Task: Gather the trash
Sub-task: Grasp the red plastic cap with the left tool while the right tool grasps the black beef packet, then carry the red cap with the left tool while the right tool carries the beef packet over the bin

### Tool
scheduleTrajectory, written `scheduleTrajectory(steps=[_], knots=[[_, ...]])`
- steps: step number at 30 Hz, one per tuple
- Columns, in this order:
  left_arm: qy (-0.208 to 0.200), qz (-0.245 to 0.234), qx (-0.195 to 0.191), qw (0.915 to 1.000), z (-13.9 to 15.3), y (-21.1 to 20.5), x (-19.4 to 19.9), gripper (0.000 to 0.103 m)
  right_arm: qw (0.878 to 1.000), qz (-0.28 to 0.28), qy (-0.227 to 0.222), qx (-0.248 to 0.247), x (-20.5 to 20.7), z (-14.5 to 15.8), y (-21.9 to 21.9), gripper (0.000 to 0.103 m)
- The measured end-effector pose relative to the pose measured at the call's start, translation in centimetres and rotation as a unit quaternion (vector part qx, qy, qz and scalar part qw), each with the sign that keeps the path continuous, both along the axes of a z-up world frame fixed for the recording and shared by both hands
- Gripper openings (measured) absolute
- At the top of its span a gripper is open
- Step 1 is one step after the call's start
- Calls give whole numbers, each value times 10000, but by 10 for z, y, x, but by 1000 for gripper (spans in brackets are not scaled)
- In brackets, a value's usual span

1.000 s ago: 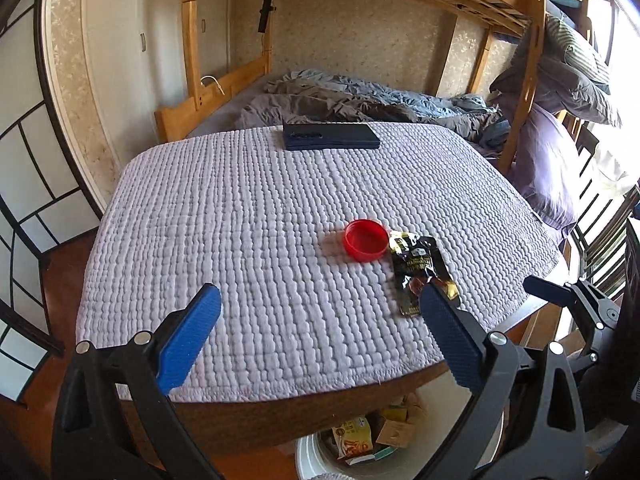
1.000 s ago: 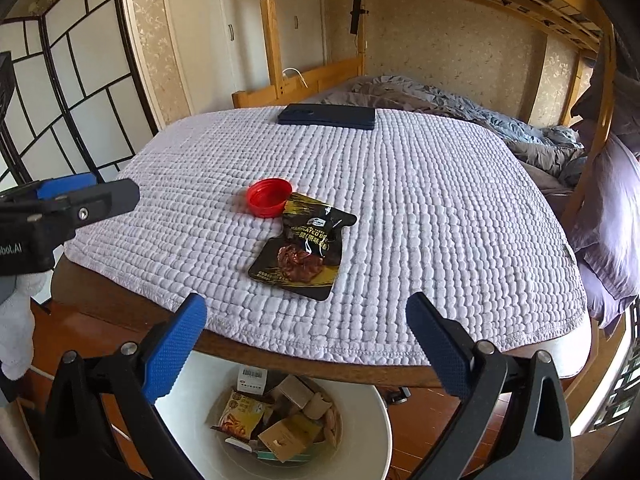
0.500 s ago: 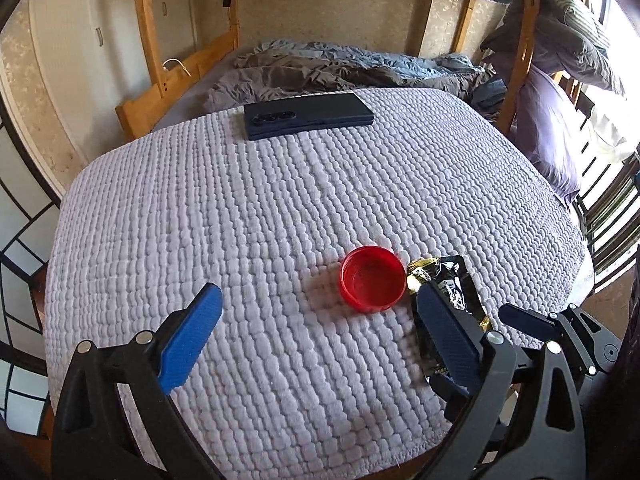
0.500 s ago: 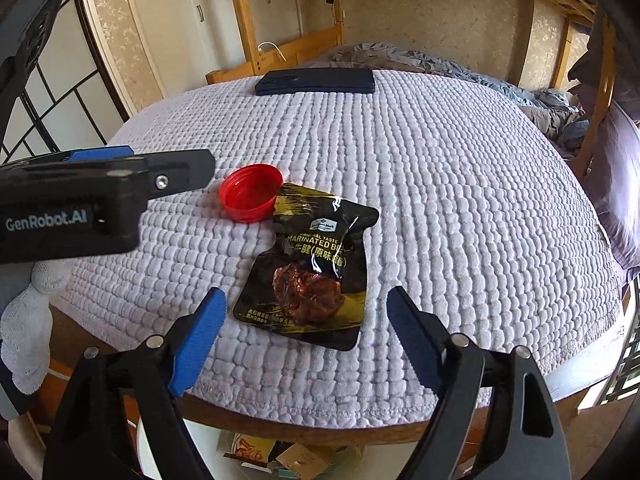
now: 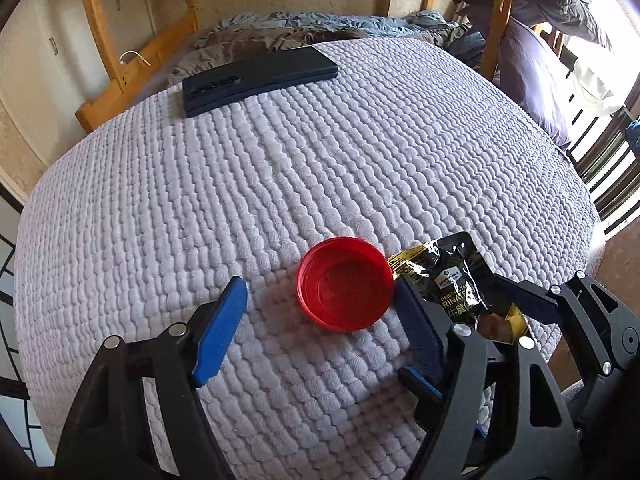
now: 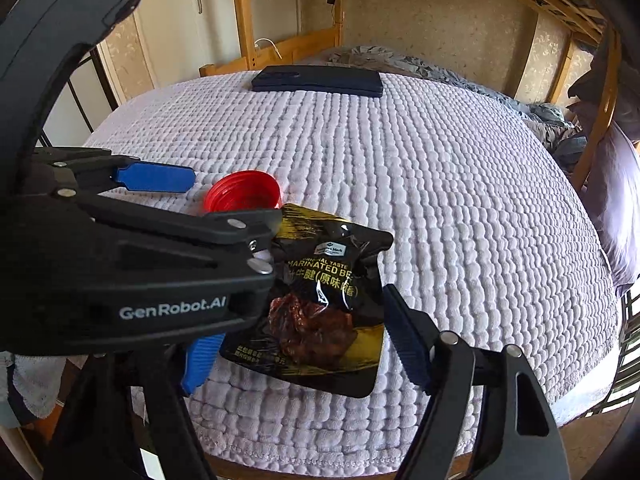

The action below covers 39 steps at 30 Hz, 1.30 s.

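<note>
On the quilted table top point(image 5: 248, 184), near its front edge, red cap point(image 5: 345, 283) lies open side up, just beside black snack pouch point(image 6: 320, 304); the two look to be touching at the pouch's upper left corner. Left gripper point(image 5: 320, 320) is spread wide, holding nothing, with the cap sitting between its blue pads but off centre: it is right up against the right pad, with a clear gap to the left pad. The cap is slightly ahead of the fingertips, so closing probably needs a small push forward and a nudge right first.

Right gripper point(image 6: 304, 344) is also wide open and empty, straddling the pouch's lower half. The pouch's long axis runs roughly away from the camera, tilted a bit, so the jaws would close across its short width. Its left pad is partly hidden behind the left gripper's body, so contact on that side cannot be told.

Each gripper is the nearer one to its own item: left to cap, right to pouch. The grippers are crowded together, so there is a collision risk if both close at once. Dark phone point(image 5: 256, 76) at the far edge, well apart, is likely not trash.
</note>
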<state>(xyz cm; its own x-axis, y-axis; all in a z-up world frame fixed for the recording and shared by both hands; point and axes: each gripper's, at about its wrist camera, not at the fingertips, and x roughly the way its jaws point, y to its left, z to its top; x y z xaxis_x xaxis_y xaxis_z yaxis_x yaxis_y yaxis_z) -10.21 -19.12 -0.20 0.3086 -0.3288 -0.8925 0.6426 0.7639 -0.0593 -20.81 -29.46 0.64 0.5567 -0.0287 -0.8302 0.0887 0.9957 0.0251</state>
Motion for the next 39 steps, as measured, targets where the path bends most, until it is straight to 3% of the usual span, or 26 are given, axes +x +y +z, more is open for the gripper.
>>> scheduleTrajectory(steps=[6,19,23,32,39], knots=[[11,-17,-11,10000,0,1,7,57,10000,54,-51,-66,4,-1,0,68],[-196,13,225,9996,-2,2,6,58,9999,55,-45,-137,6,-2,3,68],[-200,71,230,9995,0,3,6,49,9999,68,-38,-79,4,-1,1,66],[-202,222,109,9995,9,16,-2,49,9997,94,-68,197,-9,10,-7,63],[-207,317,120,9992,11,22,-8,50,9999,137,24,56,-12,4,-5,64]])
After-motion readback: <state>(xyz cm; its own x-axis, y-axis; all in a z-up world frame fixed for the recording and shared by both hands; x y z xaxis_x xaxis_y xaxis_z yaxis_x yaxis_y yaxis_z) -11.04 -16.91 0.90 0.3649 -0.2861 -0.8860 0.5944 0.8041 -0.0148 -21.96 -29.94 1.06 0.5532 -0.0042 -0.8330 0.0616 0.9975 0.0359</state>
